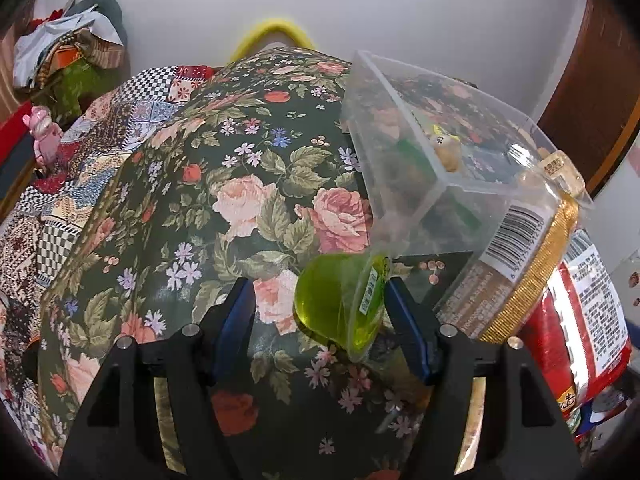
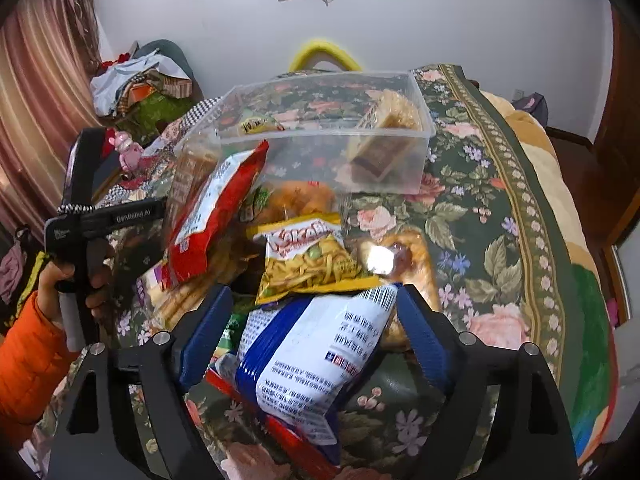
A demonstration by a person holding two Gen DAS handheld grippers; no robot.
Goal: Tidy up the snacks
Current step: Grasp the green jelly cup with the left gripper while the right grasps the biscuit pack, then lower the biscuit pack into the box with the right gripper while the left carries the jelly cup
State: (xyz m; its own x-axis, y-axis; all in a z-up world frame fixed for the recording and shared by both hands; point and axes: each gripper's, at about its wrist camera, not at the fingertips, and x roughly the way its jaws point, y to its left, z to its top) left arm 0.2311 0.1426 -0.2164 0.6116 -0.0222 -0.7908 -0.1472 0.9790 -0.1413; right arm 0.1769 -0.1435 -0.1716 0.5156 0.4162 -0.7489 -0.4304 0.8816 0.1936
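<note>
Snacks heaped on a flowered bedspread, both tongs apart.

The left gripper point(image 1: 320, 316) stands open, a tipped green jelly cup point(image 1: 340, 304) beside its right finger. The right gripper point(image 2: 316, 332) gapes around a blue-white packet point(image 2: 320, 356) pointing far-right. Beyond: clear box point(image 2: 320, 136), floral cloth point(image 2: 500, 248), white wall point(image 2: 440, 12).

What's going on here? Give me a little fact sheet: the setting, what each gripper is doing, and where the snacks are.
Setting: bed with a floral cover
Left gripper: open, green jelly cup between its fingers, against the right one
Right gripper: open around a blue-and-white snack bag
Clear plastic box: holds a few snacks
Loose pile: red bag, yellow bag beside the box
</note>
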